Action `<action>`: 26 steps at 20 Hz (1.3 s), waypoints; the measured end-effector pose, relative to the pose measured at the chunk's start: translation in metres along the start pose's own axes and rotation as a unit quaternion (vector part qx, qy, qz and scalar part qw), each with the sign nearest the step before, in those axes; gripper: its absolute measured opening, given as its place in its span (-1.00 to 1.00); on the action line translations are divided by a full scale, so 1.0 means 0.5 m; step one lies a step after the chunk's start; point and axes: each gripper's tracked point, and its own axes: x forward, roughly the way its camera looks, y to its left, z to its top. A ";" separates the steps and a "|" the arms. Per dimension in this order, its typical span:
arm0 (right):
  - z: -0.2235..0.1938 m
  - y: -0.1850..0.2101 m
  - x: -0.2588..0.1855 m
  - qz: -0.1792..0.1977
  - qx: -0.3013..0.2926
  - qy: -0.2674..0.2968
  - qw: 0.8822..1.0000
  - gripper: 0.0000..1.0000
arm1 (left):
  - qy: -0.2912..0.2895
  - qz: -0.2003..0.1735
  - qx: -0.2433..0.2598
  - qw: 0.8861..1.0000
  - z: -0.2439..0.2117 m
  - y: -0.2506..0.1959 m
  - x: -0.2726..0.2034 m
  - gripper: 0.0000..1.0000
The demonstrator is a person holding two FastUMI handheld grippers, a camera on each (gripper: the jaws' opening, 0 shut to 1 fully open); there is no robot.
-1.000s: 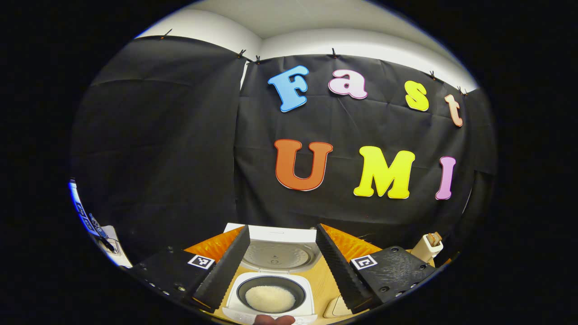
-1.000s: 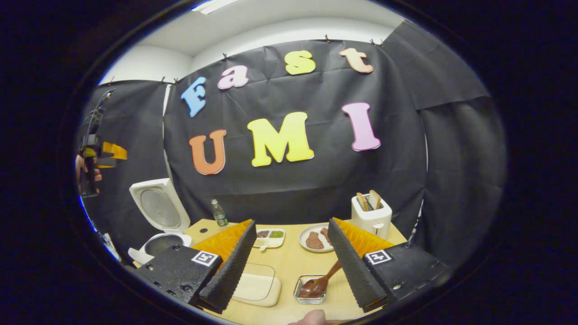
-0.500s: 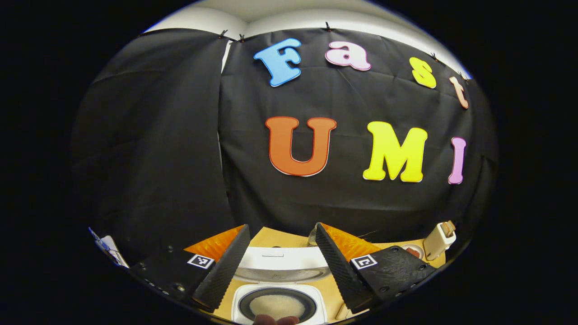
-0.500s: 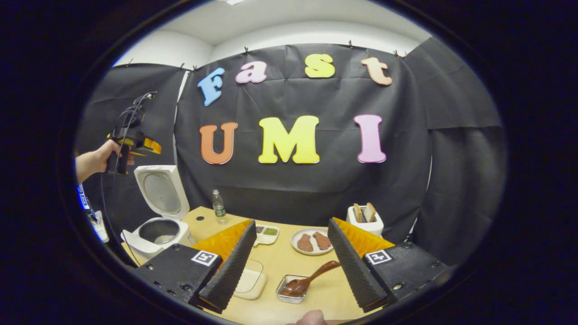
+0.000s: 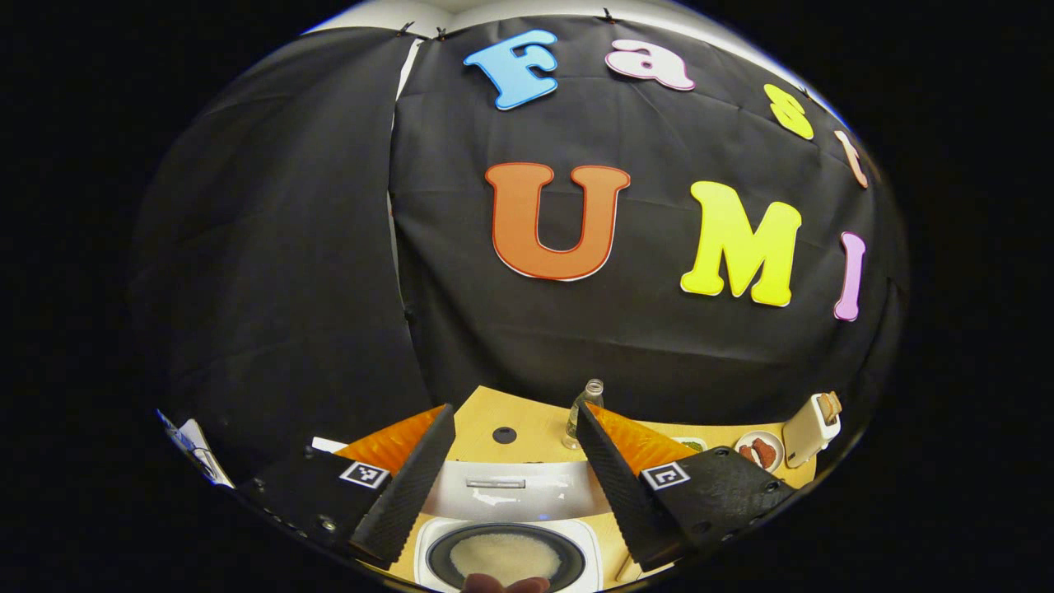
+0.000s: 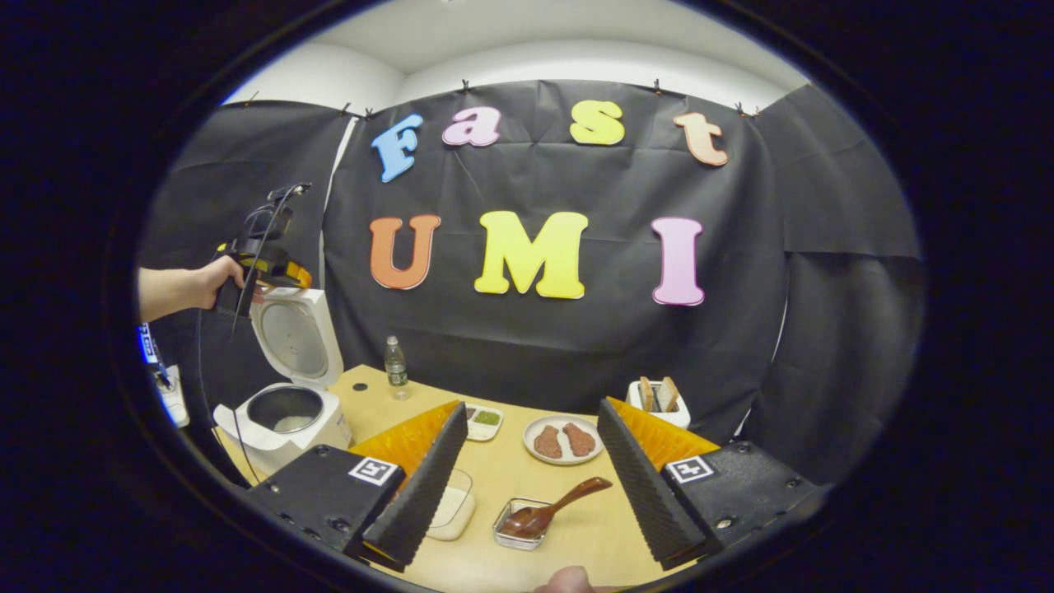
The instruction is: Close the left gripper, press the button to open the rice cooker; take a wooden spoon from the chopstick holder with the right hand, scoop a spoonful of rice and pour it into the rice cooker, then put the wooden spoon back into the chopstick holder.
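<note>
Jaws of both grippers stand spread, holding nothing; the left gripper (image 5: 512, 486) hangs above the open cooker (image 6: 284, 416), white rice in its pot. On the surface (image 6: 568, 535), a bottle (image 6: 396, 367) stands at 10 o'clock from the right gripper (image 6: 527, 486), plate (image 6: 562, 440) and toaster (image 6: 656, 401) toward 1, and the brown spoon (image 6: 547, 512) lies in a clear dish (image 6: 509, 537) between its jaws.
</note>
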 end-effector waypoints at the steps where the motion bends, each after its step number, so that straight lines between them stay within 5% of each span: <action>1: -0.011 0.021 0.002 0.009 0.006 0.006 1.000 1.00 | 0.004 -0.002 0.013 1.000 -0.007 -0.006 -0.005 0.92; 7: -0.060 0.113 0.020 0.059 0.002 0.026 0.998 0.99 | 0.032 -0.028 0.018 0.999 -0.064 -0.021 -0.077 0.94; 15: -0.112 0.145 0.024 0.093 0.045 0.063 0.993 0.99 | 0.122 -0.024 -0.046 0.991 -0.252 -0.012 -0.173 0.92; 26: -0.144 0.175 0.004 0.115 0.046 0.075 0.989 1.00 | 0.159 -0.002 -0.037 0.987 -0.402 -0.010 -0.237 0.94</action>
